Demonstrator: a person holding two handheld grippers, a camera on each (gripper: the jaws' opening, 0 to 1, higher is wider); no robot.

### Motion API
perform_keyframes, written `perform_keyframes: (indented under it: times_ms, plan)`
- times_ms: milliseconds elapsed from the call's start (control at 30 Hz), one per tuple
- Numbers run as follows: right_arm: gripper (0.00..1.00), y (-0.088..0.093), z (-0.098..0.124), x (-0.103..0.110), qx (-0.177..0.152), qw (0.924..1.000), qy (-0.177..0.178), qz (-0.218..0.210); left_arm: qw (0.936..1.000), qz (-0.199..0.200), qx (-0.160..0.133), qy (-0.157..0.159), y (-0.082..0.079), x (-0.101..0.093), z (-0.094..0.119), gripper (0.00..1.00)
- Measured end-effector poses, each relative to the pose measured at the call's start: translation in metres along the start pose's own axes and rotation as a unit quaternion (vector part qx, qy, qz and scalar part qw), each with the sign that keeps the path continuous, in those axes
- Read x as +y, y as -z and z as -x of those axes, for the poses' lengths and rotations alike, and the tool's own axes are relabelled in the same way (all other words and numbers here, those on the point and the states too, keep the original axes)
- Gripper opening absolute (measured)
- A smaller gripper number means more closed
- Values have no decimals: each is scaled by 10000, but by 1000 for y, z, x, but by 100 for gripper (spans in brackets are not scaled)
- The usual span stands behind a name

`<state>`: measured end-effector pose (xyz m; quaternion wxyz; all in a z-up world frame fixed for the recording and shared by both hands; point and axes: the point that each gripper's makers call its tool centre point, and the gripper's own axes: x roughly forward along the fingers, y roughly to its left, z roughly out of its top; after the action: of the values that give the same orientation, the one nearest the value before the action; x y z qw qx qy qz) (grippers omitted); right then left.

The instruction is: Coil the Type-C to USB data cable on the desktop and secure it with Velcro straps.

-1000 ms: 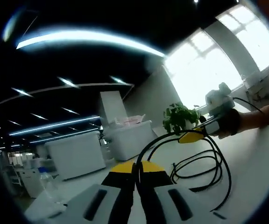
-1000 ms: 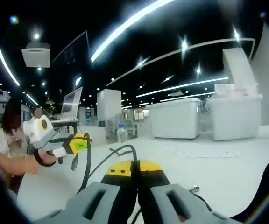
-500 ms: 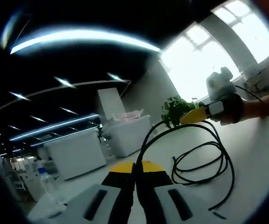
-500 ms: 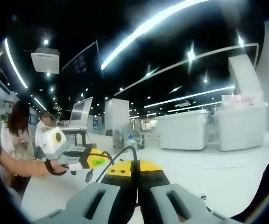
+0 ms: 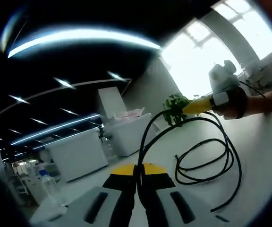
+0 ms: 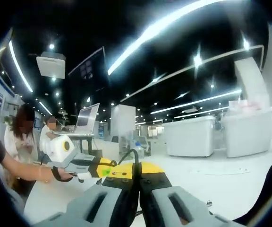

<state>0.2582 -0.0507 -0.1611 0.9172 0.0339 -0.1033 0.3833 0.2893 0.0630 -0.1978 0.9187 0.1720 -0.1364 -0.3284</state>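
Now both claws clenched on cable [image 5: 207, 161]: left gripper [image 5: 137, 176] pins one strand, right gripper [image 5: 197, 105] lifts another above desk [image 5: 263, 156], keeping loops open beside left gripper for coiling; strap not seen

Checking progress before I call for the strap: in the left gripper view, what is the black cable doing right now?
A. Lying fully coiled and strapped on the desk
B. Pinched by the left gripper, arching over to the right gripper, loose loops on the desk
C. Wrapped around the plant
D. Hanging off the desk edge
B: the black cable rises from the shut left gripper, arches to the right gripper, and loose loops lie on the desk.
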Motion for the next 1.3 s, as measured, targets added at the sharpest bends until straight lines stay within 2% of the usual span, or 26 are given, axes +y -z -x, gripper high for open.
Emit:
perform_keyframes:
  times_ms: [567,967,1300]
  plan:
    - [2,-11,1,16,-255,9985,-399,-280,9999,-68,79,-54,3,2,0,9]
    - [2,-10,0,31,-277,9945,-771,-657,9995,-292,79,-104,2,4,0,5]
    - [2,-8,0,32,-250,9936,-785,-776,9986,-510,34,-148,-3,7,2,4]
